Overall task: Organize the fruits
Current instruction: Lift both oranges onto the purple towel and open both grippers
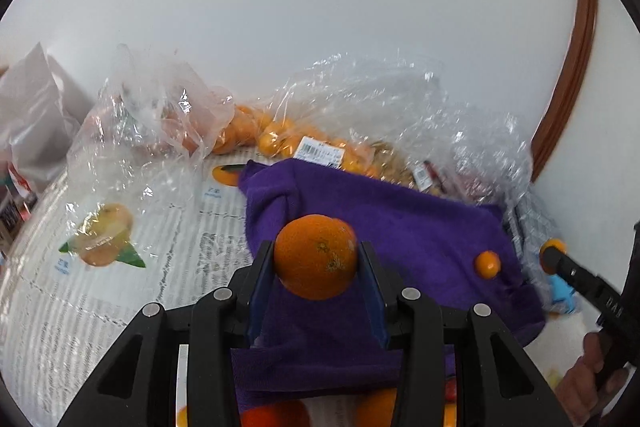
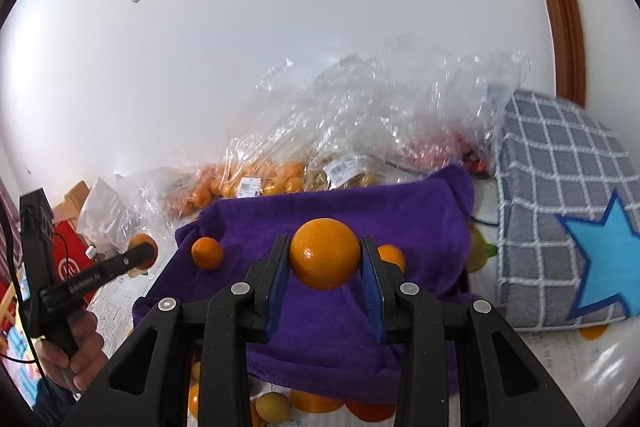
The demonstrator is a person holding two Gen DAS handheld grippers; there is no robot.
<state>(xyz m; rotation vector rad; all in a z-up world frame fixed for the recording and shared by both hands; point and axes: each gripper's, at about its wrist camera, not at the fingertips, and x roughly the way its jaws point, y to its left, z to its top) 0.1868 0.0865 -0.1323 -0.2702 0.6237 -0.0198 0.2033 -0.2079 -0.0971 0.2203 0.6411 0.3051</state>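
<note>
My left gripper (image 1: 316, 257) is shut on an orange (image 1: 316, 255) and holds it above a purple towel (image 1: 400, 227). A small orange (image 1: 487, 264) lies on the towel to its right. My right gripper (image 2: 325, 255) is shut on another orange (image 2: 325, 253) above the same towel (image 2: 320, 211). Two small oranges (image 2: 207, 253) (image 2: 394, 255) lie on the towel beside it. The left gripper with its orange also shows in the right wrist view (image 2: 140, 253); the right gripper shows at the right edge of the left wrist view (image 1: 554, 255).
Clear plastic bags of oranges (image 1: 272, 135) and other fruit (image 2: 352, 155) lie against the white wall. A grey checked cushion (image 2: 560, 219) with a blue star stands at the right. More oranges (image 2: 316, 401) lie below the towel's near edge. Newspaper (image 1: 100, 291) covers the surface at left.
</note>
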